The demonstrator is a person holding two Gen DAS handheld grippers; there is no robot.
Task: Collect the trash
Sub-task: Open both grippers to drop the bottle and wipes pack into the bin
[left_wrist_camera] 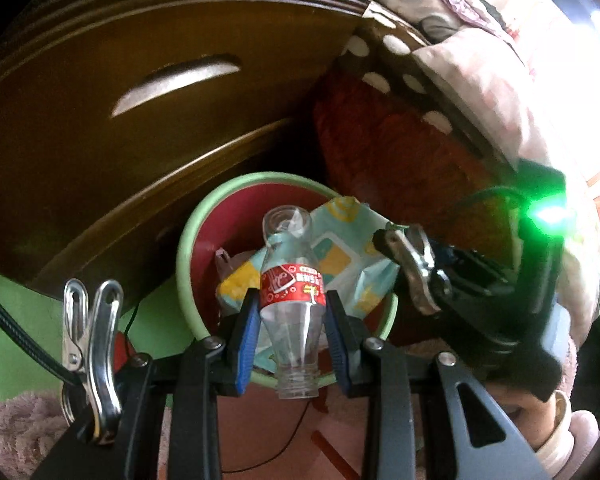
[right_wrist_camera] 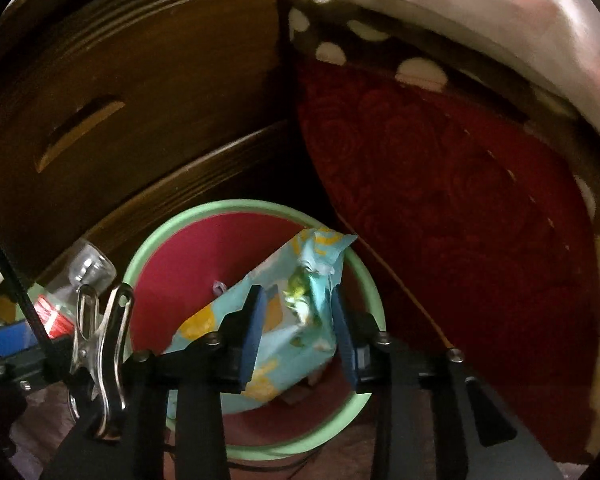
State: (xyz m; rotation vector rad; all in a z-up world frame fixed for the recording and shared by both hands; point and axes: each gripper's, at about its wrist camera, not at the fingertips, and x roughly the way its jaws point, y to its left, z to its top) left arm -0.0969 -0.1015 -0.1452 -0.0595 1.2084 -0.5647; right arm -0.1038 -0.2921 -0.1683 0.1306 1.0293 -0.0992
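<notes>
A round bin with a pale green rim (left_wrist_camera: 188, 240) and red inside stands on the floor; it also shows in the right wrist view (right_wrist_camera: 148, 240). My left gripper (left_wrist_camera: 292, 304) is shut on a clear empty plastic bottle (left_wrist_camera: 290, 320) with a red label, held above the bin's near rim, neck towards me. A light blue and yellow wrapper (left_wrist_camera: 340, 248) lies in the bin against its right side. My right gripper (right_wrist_camera: 298, 308) stands over the bin with the wrapper (right_wrist_camera: 300, 292) between its blue pads (right_wrist_camera: 256, 320), which appear slightly apart from it. The bottle shows at the left of the right wrist view (right_wrist_camera: 88, 268).
A dark wooden cabinet with a cut-out handle (left_wrist_camera: 176, 80) stands behind the bin. A dark red mattress side (right_wrist_camera: 460, 200) with spotted and pink bedding (left_wrist_camera: 480, 80) rises to the right. The other gripper's body (left_wrist_camera: 480, 280) is to the right of the bin. Pink rug (left_wrist_camera: 16, 432) lies below.
</notes>
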